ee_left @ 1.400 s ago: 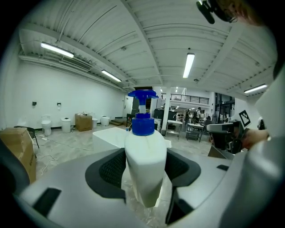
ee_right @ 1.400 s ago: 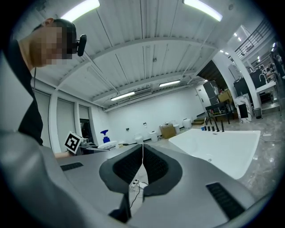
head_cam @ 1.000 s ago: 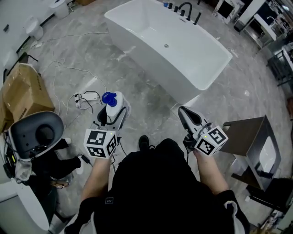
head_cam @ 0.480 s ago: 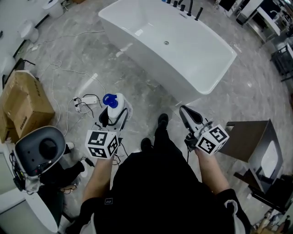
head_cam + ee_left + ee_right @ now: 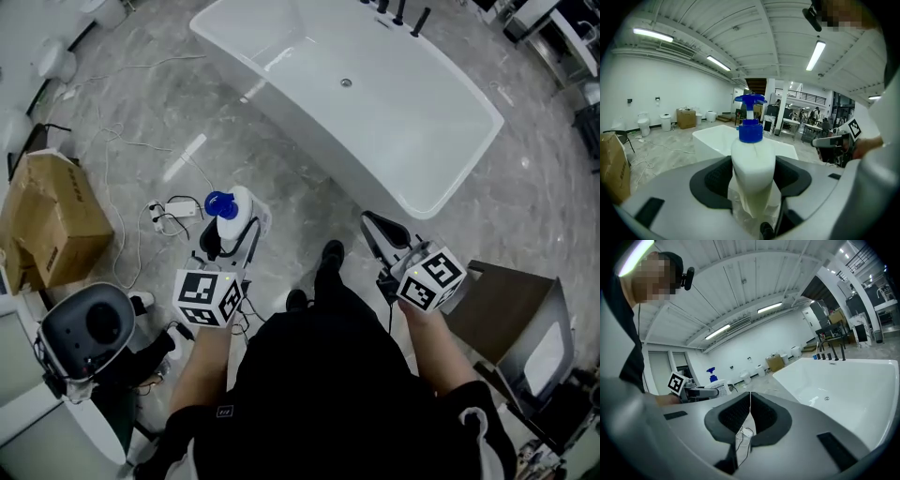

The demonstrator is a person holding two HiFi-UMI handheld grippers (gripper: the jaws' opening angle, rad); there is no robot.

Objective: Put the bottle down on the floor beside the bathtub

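The left gripper point(image 5: 225, 239) has its jaws set wide and pressed against the sides of the white bottle point(image 5: 239, 203) (blue pump top), holding it upright above the grey floor point(image 5: 292, 202), on the near side of the bathtub point(image 5: 309, 141). The right gripper point(image 5: 375, 228), to its right, has its jaws closed together on nothing, pointing toward the tub's near right end
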